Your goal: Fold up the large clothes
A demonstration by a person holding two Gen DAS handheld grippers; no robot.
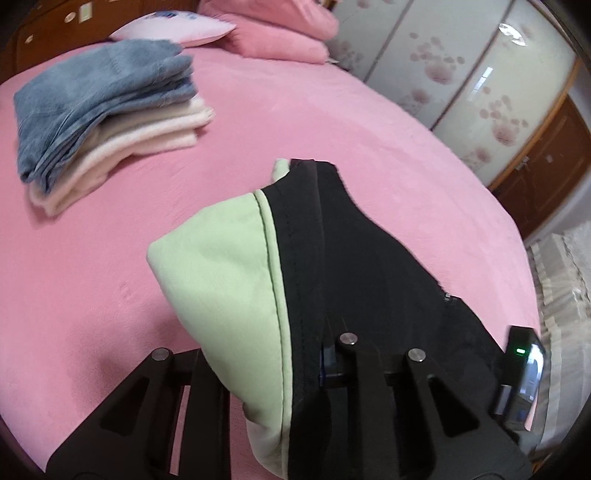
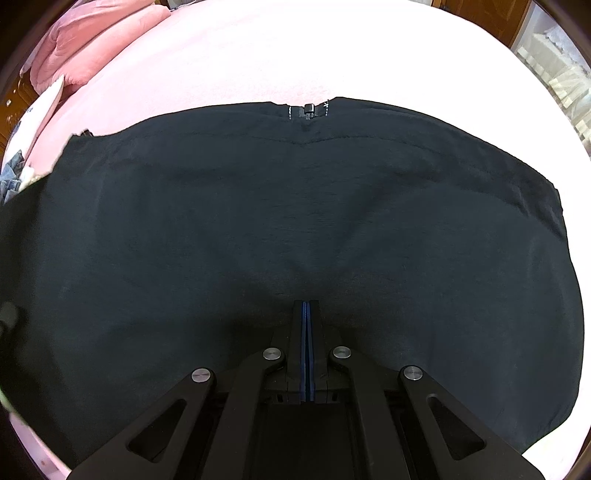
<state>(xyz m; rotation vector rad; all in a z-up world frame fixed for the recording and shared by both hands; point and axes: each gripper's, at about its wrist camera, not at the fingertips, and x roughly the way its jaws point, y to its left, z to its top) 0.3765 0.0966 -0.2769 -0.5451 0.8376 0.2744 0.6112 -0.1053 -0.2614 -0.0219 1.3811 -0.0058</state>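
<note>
On the pink bed (image 1: 332,122) lies a black jacket (image 2: 295,221), spread flat. The left gripper (image 1: 295,354) lifts one part of it, showing the light green lining (image 1: 221,266); its jaws are clamped on the fabric. The right gripper (image 2: 306,306) points down on the jacket, jaws together. Near the pillows (image 1: 177,27) sits a stack of folded clothes (image 1: 107,110)

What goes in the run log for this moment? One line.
left gripper: shut on black garment, green lining up | right gripper: shut, pressing garment | pink bed | folded stack: untouched
</note>
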